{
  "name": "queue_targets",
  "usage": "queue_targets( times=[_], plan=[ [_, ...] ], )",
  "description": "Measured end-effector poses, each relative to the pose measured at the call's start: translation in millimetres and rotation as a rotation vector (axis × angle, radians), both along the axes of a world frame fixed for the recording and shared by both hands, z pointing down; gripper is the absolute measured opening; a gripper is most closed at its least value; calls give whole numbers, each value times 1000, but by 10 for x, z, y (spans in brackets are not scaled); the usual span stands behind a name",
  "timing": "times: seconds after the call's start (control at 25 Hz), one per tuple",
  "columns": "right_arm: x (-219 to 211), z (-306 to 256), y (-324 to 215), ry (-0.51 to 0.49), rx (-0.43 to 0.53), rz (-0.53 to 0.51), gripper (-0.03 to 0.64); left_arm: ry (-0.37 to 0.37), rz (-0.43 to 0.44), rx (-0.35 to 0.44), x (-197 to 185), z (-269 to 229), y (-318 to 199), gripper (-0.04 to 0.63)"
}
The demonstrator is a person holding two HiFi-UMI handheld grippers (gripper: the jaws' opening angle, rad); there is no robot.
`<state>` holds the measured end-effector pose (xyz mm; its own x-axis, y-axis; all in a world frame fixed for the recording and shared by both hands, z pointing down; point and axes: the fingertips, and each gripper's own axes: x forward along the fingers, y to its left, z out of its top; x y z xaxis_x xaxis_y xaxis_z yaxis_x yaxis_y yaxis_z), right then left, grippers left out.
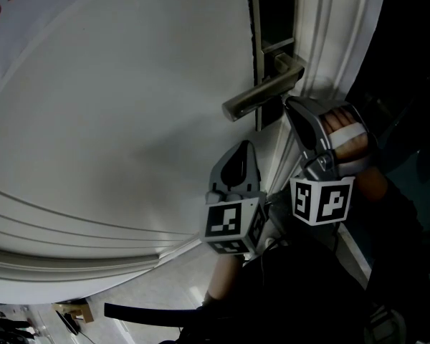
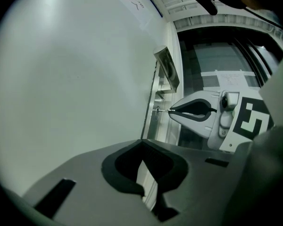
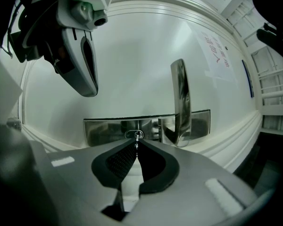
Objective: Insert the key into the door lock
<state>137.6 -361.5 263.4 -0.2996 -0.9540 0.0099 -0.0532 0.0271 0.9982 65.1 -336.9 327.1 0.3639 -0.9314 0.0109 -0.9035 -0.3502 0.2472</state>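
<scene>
Right gripper (image 3: 137,143): jaws pinched together at the tips on a small silver metal key (image 3: 137,139), gripped between the dark ribbed pads. Key tip at, or just inside, the oval keyhole (image 3: 134,134) of the brushed steel lock plate (image 3: 104,130), mounted on the white moulded door (image 3: 132,55) close to its right edge. Depth of entry impossible to judge, with most of the blade covered by the jaw tips. In the left gripper view, only a thin glinting sliver of key bridging those tips and the plate.

Just beside the keyhole, on the same plate: a brushed steel lever handle (image 3: 179,93), jutting out from the door. Keyhole itself hidden in the head view, behind the lever and the right gripper.

Left gripper (image 2: 141,145): jaws closed tip to tip with nothing caught between them, only a slit of pale door showing behind the pads. Held off the door face, near the right gripper and further from the door's right edge.

A hand (image 1: 347,135) wrapped round the right gripper's grip, above its marker cube, partly cut off by dark clothing. Holder of the left gripper lost in shadow below its cube.

Red writing (image 3: 216,53) on the upper door face — too warped and small to read.
</scene>
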Motion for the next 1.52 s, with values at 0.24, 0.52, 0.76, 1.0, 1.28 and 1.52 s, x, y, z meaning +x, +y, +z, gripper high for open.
queue_targets(
  times=[0.24,0.52,0.76,1.0,1.28,1.52],
  plan=[
    [-3,1,-4,0,3,-2,12,2,1,8,-3,7,-8,0],
    [-5,-3,-3,1,1,1,12,-4,-3,1,-10,-30,-9,0],
    [-6,-5,0,1,-1,0,12,-6,12,2,14,18,-3,0],
    [-8,-5,-9,1,-1,-1,12,-4,9,0,12,1,-12,0],
    [-12,-6,-12,2,-2,-2,12,4,3,0,-20,3,-17,0],
    [-15,-4,-15,0,-2,-3,12,7,-2,-10,-39,12,-20,0]
  ],
)
